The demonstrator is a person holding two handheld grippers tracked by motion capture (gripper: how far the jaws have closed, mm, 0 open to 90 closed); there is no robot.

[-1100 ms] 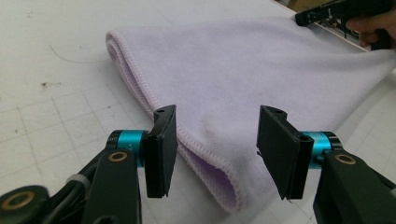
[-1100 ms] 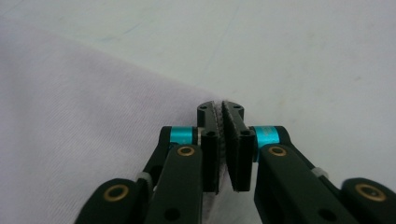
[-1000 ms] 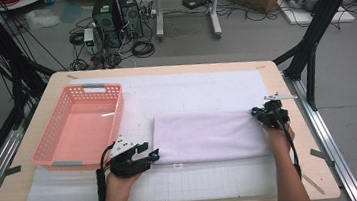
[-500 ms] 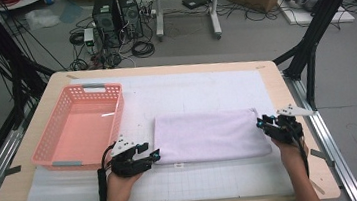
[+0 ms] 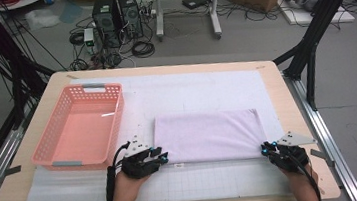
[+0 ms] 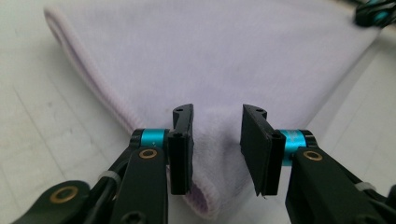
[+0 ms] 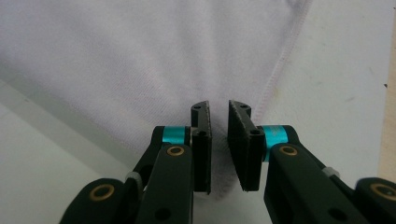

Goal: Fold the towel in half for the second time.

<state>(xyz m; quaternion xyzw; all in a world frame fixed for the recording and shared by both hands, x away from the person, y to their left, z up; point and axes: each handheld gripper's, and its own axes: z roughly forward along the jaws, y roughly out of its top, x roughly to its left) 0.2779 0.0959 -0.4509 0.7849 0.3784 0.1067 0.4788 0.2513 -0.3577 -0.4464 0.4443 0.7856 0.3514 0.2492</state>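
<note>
A folded lavender towel [image 5: 208, 136] lies flat on the white mat [image 5: 190, 86] in the middle of the table. My left gripper [image 5: 160, 157] rests at the towel's near left corner. In the left gripper view that gripper [image 6: 217, 140] is open, and the towel's corner [image 6: 210, 196] lies between its jaws. My right gripper [image 5: 268, 147] sits at the near right corner. The right gripper view shows that gripper [image 7: 219, 140] with a narrow gap between its jaws, straddling the stitched corner of the towel [image 7: 154, 60], which still lies flat.
An empty pink basket [image 5: 48, 144] stands on the left of the mat, just beyond my left hand. The table's right edge [image 5: 301, 117] runs close to my right gripper. Computer towers and cables lie on the floor past the table.
My right gripper has come down along the towel's right edge, from the far right corner to the near right corner. The left gripper has stayed at the near left corner.
</note>
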